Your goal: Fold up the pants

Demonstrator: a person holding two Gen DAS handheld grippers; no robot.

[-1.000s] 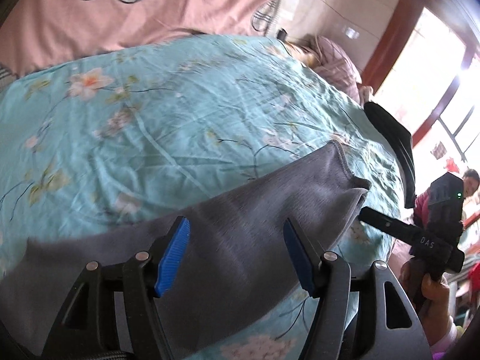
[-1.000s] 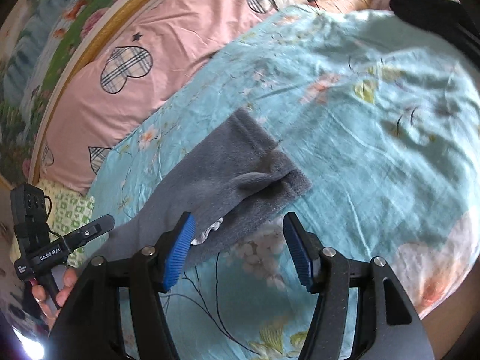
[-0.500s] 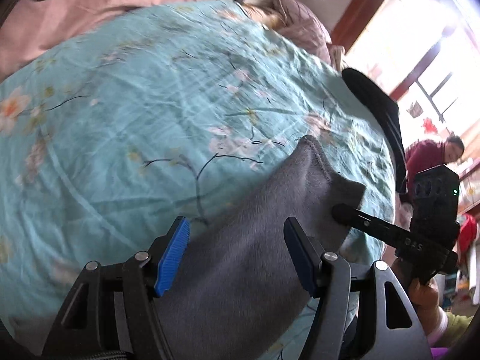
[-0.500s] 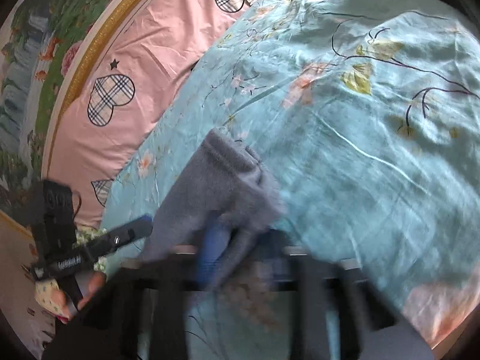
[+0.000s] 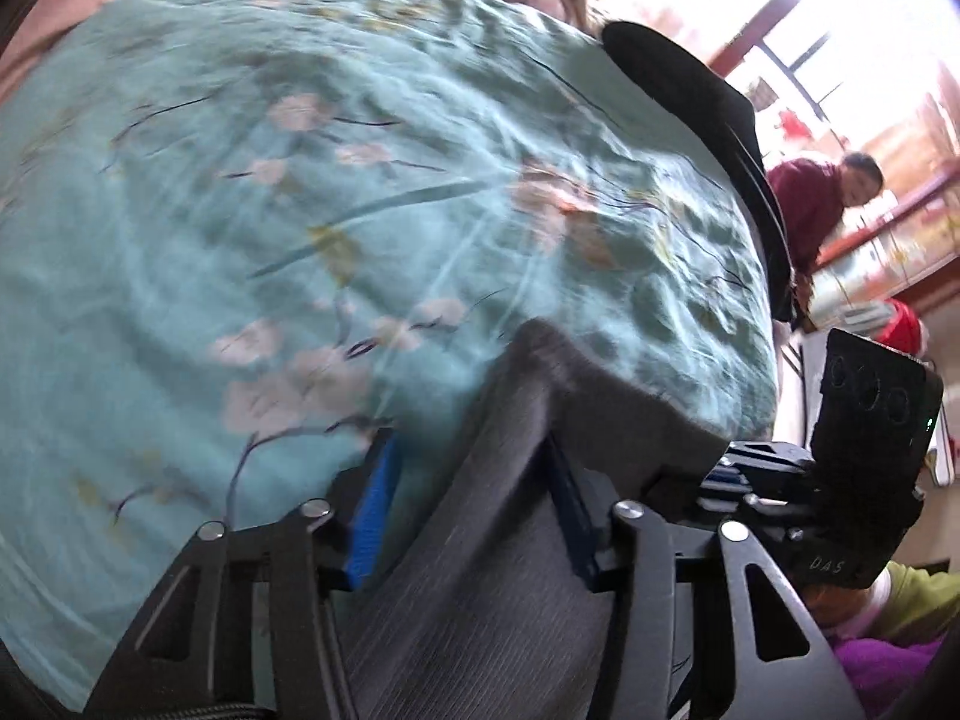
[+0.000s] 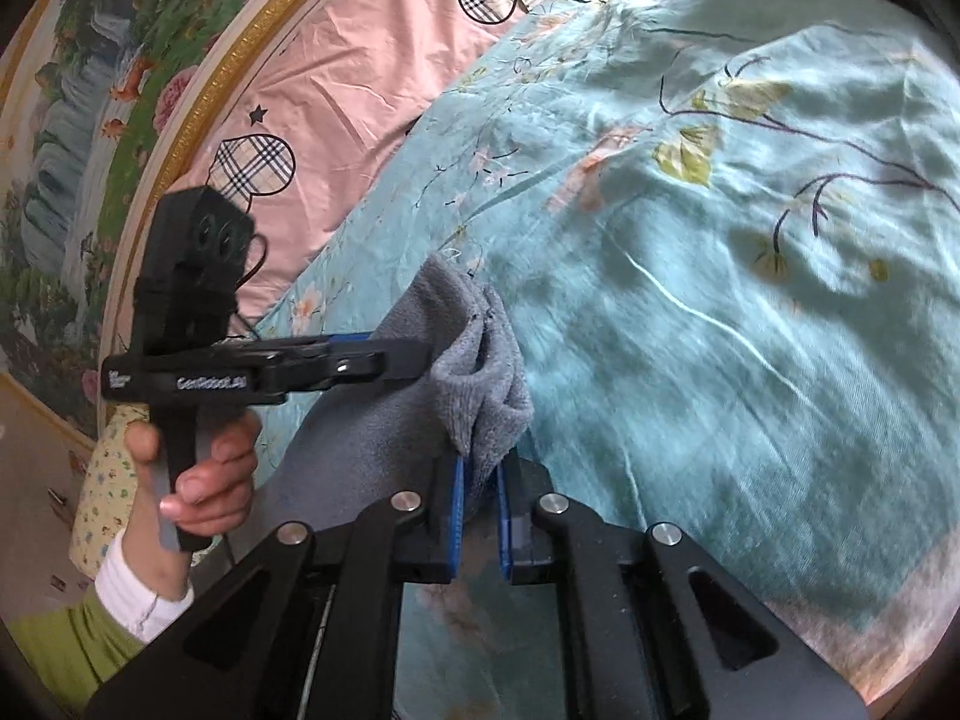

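Both the left gripper [image 6: 414, 363] and right gripper [image 6: 478, 516] pinch the grey pants [image 6: 474, 360] hem, lifted off the bed [image 6: 750, 300]; folding barely begun.

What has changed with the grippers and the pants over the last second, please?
The right gripper, open a second ago, has shut on the pants at their end. The left gripper has narrowed around the same end but its grip is unclear. That end has risen off the bedspread and bunched up. The bedspread and pink pillow stayed put.
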